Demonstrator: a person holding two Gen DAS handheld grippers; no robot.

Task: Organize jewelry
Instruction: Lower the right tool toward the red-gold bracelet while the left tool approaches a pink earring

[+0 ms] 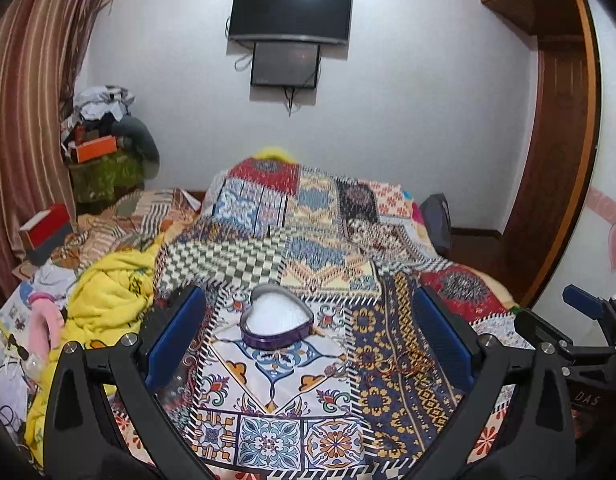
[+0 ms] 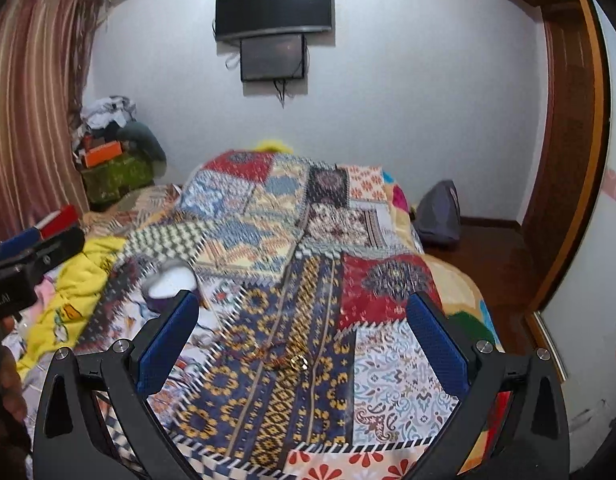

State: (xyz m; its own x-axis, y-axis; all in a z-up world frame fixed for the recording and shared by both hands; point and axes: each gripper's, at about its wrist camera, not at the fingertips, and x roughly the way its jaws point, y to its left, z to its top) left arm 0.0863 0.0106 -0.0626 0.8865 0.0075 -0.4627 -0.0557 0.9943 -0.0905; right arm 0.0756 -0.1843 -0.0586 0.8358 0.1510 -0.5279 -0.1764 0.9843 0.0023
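Observation:
A purple heart-shaped box (image 1: 276, 323) with a white lining lies open on the patchwork bedspread (image 1: 267, 400), just ahead of my left gripper (image 1: 308, 336), whose blue pads stand wide apart with nothing between them. A small pile of gold jewelry (image 1: 404, 364) lies on the blue-and-yellow strip, close to the left gripper's right finger. In the right wrist view the same gold jewelry (image 2: 283, 358) lies between the fingers of my right gripper (image 2: 303, 338), which is open and empty. The heart box (image 2: 169, 284) sits beyond its left finger.
A yellow blanket (image 1: 107, 300) and loose clutter lie at the bed's left side. A red box (image 1: 45, 228) sits further left, by the striped curtain. A wooden door frame (image 1: 560, 140) and bare floor are on the right. The right gripper's body (image 1: 580, 332) shows at the right edge.

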